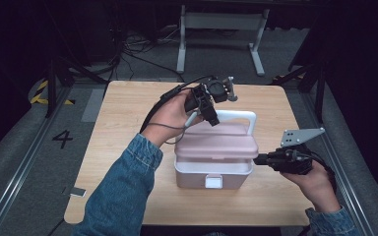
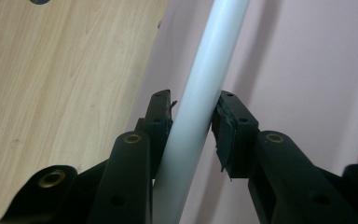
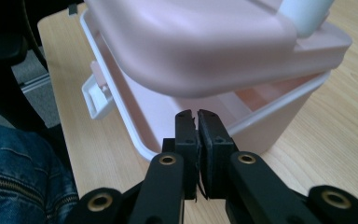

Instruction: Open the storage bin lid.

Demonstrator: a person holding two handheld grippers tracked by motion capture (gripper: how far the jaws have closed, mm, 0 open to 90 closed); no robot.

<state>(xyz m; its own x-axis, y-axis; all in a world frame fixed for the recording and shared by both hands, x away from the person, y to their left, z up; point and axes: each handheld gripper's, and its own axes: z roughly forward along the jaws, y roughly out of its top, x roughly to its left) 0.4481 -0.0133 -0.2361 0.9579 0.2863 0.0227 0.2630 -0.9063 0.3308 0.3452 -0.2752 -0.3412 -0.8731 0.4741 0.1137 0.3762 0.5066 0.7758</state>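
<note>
Nearest to the lens in the high view: denim sleeve [image 1: 123, 196] of the left forearm, coming in from 6 o'clock and reaching toward 1 o'clock over the wooden table [image 1: 123, 123].

Pink box in the middle of the table, with white base [image 1: 211, 177] and pink lid [image 1: 216, 142]. Lid raised a little off the base, gap open along the side at 3 o'clock. White latch [image 1: 213, 182] at the front, at 6 o'clock, hanging free.

Left gripper [image 1: 210, 115] clamped on the white handle [image 1: 236, 115] near its 9 o'clock end. Long axis of the handle from 9 to 3 o'clock across the lid. In the left gripper view, both pads pressed on the round bar of the handle [image 2: 209, 60], one on each side.

Right gripper [image 1: 261, 159] just beside the box at 3 o'clock of it, pointing toward 9 o'clock. Jaws together, nothing between. In the right gripper view, tips of right gripper [image 3: 196, 114] just before the rim of the base [image 3: 279, 116], with the gap at 12 o'clock and the lid [image 3: 200, 42] above.

Judged from this: right hand clearly nearer to the gap, so probably next to go in under the lid or push it upward, straight toward 9 o'clock in the high view. Left hand needed only for keeping the lid up.
</note>
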